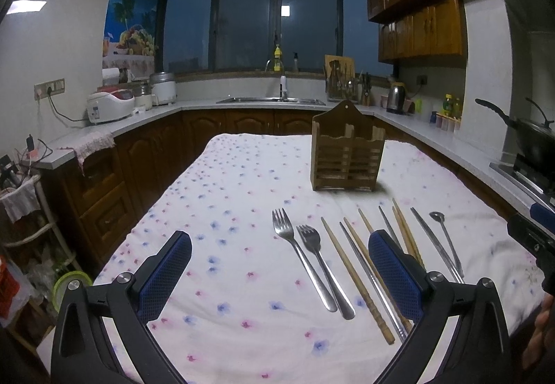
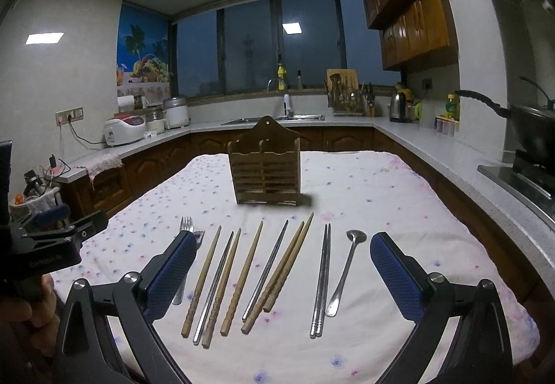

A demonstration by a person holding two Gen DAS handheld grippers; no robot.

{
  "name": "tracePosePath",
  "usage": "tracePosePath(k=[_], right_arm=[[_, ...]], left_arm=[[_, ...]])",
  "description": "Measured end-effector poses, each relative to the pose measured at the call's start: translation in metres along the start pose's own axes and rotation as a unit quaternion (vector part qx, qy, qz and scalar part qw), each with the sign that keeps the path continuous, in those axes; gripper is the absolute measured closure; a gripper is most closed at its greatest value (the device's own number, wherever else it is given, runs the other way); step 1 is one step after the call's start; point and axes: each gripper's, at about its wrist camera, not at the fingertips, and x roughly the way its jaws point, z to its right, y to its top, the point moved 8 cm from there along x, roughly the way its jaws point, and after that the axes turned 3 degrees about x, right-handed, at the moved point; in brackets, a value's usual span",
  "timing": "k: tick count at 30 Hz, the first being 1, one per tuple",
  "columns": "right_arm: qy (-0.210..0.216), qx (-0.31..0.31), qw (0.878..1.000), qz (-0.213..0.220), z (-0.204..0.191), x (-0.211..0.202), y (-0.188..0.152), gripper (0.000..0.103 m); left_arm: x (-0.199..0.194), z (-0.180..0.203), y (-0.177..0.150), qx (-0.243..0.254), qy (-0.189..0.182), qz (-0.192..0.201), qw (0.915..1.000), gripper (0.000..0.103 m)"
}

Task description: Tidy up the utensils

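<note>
A wooden slatted utensil holder (image 1: 348, 152) (image 2: 266, 165) stands upright on the flowered tablecloth (image 1: 242, 197) (image 2: 364, 197). In front of it lie two steel forks (image 1: 305, 257) (image 2: 187, 226), several wooden chopsticks (image 1: 353, 283) (image 2: 239, 276), steel chopsticks (image 2: 322, 280) (image 1: 435, 243) and a small steel spoon (image 2: 347, 269) (image 1: 447, 238). My left gripper (image 1: 279, 245) hangs open above the cloth, its right finger over the chopsticks. My right gripper (image 2: 282, 245) is open above the row of chopsticks, holding nothing.
Kitchen counters run around the table, with a sink (image 1: 270, 100), rice cookers (image 1: 111, 105), a kettle (image 2: 398, 106) and a black wok (image 2: 534, 127) on the stove at right. A cluttered rack (image 1: 20, 210) stands at the left. A hand (image 2: 24, 307) holds the other gripper at the edge.
</note>
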Motion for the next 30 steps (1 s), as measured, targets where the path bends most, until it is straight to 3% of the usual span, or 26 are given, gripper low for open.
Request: tracePosePath(k=[11, 17, 22, 23, 25, 30], right_arm=[[0.013, 0.009, 1.0, -0.015, 0.008, 0.013, 0.001, 0.002], [0.027, 0.025, 0.998, -0.045, 0.015, 0.032, 0.008, 0.006], [0.055, 0.072, 0.99, -0.112, 0.023, 0.065, 0.005, 0.037], [0.061, 0.085, 0.987, -0.122, 0.024, 0.073, 0.003, 0.041], [0.061, 0.098, 0.982, -0.149, 0.027, 0.086, -0.001, 0.059], [0.057, 0.111, 0.965, -0.231, 0.032, 0.127, -0.019, 0.068]], left_arm=[[0.02, 0.0, 0.003, -0.011, -0.018, -0.039, 0.999, 0.001], [0.036, 0.005, 0.017, -0.023, -0.054, -0.065, 0.9961, 0.002], [0.066, 0.011, 0.026, -0.032, -0.083, -0.105, 0.9905, 0.014], [0.075, 0.012, 0.027, -0.034, -0.09, -0.119, 0.9882, 0.02], [0.088, 0.015, 0.028, -0.034, -0.098, -0.14, 0.9848, 0.03], [0.125, 0.028, 0.029, -0.032, -0.126, -0.2, 0.9712, 0.052]])
